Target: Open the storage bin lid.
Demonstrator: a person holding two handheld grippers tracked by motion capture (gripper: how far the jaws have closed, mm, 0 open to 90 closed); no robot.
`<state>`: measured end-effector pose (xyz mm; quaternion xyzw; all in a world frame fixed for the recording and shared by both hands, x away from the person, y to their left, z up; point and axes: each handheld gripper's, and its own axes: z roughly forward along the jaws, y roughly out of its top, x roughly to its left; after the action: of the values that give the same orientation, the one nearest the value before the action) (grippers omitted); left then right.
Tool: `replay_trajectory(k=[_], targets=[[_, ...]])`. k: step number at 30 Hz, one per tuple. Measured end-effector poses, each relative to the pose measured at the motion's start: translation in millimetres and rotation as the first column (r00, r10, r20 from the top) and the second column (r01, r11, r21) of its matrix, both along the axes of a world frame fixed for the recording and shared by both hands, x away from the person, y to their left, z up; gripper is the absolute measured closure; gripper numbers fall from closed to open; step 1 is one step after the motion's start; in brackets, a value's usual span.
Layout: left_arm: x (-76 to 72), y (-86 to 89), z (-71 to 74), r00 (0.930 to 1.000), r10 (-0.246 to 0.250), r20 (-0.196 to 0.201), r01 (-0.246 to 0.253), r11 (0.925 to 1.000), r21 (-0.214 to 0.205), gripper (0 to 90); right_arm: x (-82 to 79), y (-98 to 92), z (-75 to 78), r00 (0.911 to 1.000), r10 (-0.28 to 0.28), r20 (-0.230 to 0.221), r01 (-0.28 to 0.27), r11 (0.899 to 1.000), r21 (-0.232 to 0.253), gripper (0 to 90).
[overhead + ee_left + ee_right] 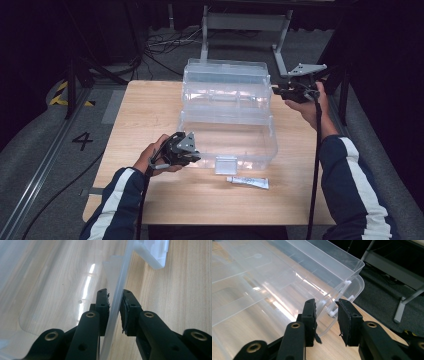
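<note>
Clear plastic, in the form of an opened tiered storage box (227, 112), fills the middle of the high view on a pale wooden table (145, 112). Its lower tub sits toward the bottom of the frame and its raised trays step back toward the top.

The left gripper (187, 156) sits at the lower left corner of the tub, just left of centre in that frame, held by the person's left hand (152, 157). In the left gripper view its two black jaws rise from the bottom edge with the tub's thin front wall (117, 293) running up between them; the pads are clamped on that wall, one on each face. A white latch (155, 252) of the box shows at the upper right of that view.

The right gripper (277, 91) is at the upper right of the high view, beside the right end of the upper trays, in the person's right hand (312, 107). In the right gripper view its jaws stand apart with nothing pressed between the pads; the white hinge arm (335, 307) at the tray's end lies in the gap just beyond the fingertips, not touching them.

A small white tube (248, 182) lies on the table below the tub, lower centre of the high view, well apart from both grippers.
</note>
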<state>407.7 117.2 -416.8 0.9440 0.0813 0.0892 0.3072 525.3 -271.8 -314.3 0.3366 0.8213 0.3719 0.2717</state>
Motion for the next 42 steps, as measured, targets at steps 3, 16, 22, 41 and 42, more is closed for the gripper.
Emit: replay_trajectory(k=[3,16,22,41,42], targets=[[-0.1,-0.2,-0.2,1.0000,0.001,-0.001,-0.001,1.0000,0.000,78.3,-10.4,-3.9,-2.7,0.9999,0.014,-0.001,-0.014,1.000,0.006,68.0],[0.2,-1.3,-0.9,1.0000,0.007,0.000,-0.007,1.0000,0.004,77.8,-61.9,-13.5,-5.0,0.9939,0.110,0.010,-0.110,0.993,0.030,66.5],[-0.1,-2.2,-0.9,1.0000,0.009,-0.002,-0.009,0.9999,0.011,77.5,-98.2,-12.4,-16.9,0.9817,0.190,-0.016,-0.189,0.982,0.026,64.7],[1.0,-4.6,-1.9,1.0000,0.004,-0.008,-0.004,0.9995,0.031,77.2,-172.8,5.6,-76.4,0.9230,0.349,-0.161,-0.361,0.932,-0.045,59.0],[1.0,-4.7,-1.9,1.0000,0.003,-0.008,-0.003,0.9995,0.032,77.2,-174.7,8.0,-78.5,0.9175,0.359,-0.171,-0.371,0.927,-0.046,58.5]])
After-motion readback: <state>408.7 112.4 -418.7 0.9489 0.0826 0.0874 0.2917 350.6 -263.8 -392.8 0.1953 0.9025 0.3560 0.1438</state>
